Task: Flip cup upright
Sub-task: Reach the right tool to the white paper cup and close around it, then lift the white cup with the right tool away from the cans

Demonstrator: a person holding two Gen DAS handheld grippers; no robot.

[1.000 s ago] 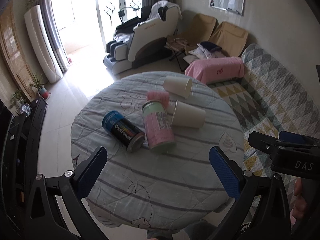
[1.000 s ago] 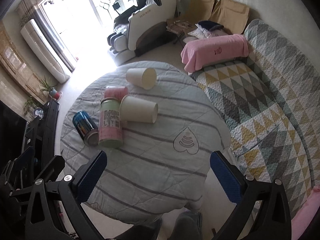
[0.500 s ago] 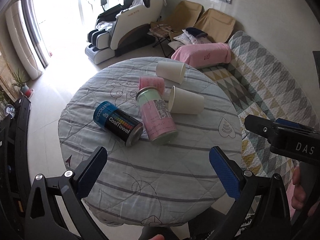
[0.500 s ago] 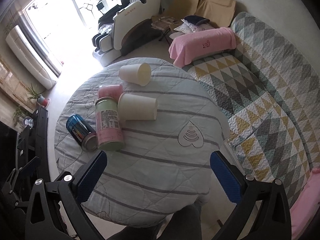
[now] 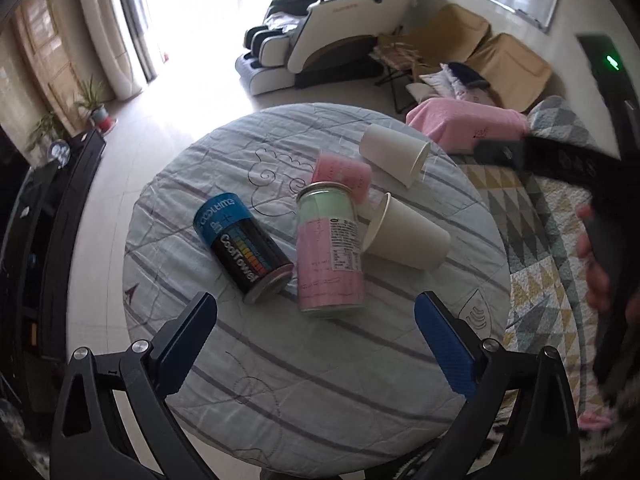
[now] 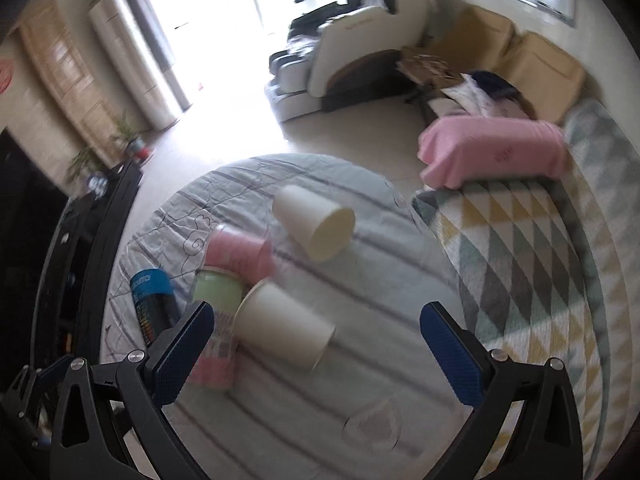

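My left gripper (image 5: 316, 334) hangs above the near part of the round table covered in a pale blue striped quilt (image 5: 320, 380), its blue-padded fingers (image 5: 442, 338) spread wide with nothing between them. My right gripper (image 6: 316, 346) is likewise wide open and holds nothing; its view is blurred.

Ahead of my left fingers, slightly toward the left finger, lies a black and blue cylindrical can lettered CoolTowel (image 5: 242, 246) on its side. Straight ahead between the fingers lies a pink and pale green tin with a printed label (image 5: 330, 250), also on its side. Beyond it is a small pink cylinder (image 5: 342, 174), touching the tin's far end.

The nearer white paper cup (image 5: 404, 238) lies on its side just ahead of my left gripper's right finger, its mouth turned toward the pink tin and close against it. In the right wrist view this cup (image 6: 282, 326) sits between my right fingers, nearer the left one. A second white paper cup (image 5: 394, 154) lies on its side farther off, beyond the first, near the table's far edge, its mouth toward the patterned quilted sofa cover (image 5: 540, 240).
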